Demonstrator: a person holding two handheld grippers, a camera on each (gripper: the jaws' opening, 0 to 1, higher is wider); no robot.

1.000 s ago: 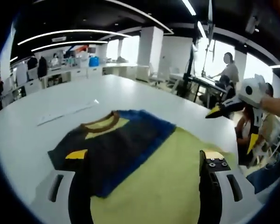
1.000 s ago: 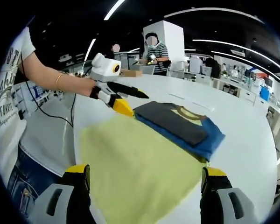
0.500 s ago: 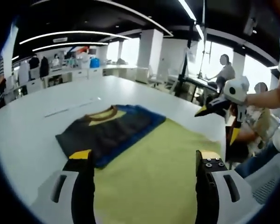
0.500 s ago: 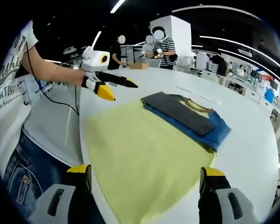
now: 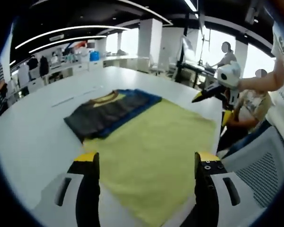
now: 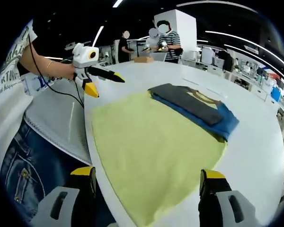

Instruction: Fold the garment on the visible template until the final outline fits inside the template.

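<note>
White counter [image 5: 33, 137] carries a yellow rectangular cloth template [image 5: 151, 142] ahead of both tongs. Folded grey-and-blue T-shirt [image 6: 199, 106] lies at its far end. Left tongs [image 5: 144, 163] and right tongs [image 6: 146, 177] are apart, holding nothing.

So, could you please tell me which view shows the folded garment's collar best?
The right gripper view: the folded garment lies nearly side-on to that camera, and its brown and yellow collar shows as a clear curve. In the left gripper view the collar sits at the garment's far edge, small and foreshortened.
</note>
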